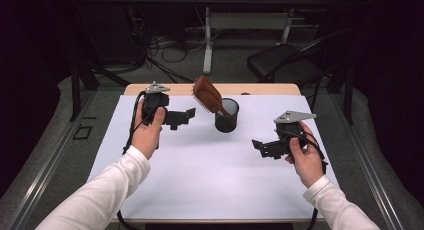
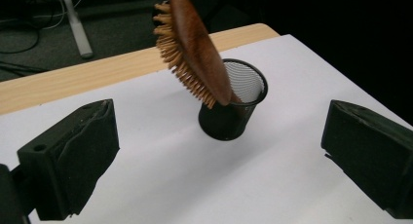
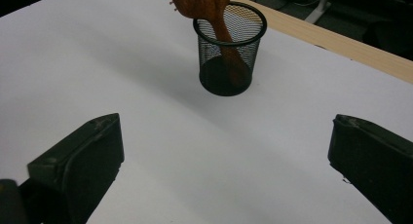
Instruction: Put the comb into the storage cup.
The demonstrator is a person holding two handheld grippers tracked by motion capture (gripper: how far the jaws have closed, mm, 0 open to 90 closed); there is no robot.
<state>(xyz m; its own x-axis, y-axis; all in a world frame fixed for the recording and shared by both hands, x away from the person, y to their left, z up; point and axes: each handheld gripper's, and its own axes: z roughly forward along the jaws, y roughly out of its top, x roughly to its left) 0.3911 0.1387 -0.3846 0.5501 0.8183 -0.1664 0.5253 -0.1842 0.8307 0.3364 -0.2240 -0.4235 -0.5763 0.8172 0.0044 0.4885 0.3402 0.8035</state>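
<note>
High view: hairbrush in mesh cup

table: light wood top | white sheet: lay flat on it, covered nearly all, wood strip bare at far edge | black mesh cup: stood upright on sheet, far middle

No readable text or labels anywhere.

— What lies under it all?
— A white sheet covering a wooden table, whose bare edge shows at the far side.
— And beyond?
— A black chair, a pale desk's leg, and cables tangled on the floor.
</note>
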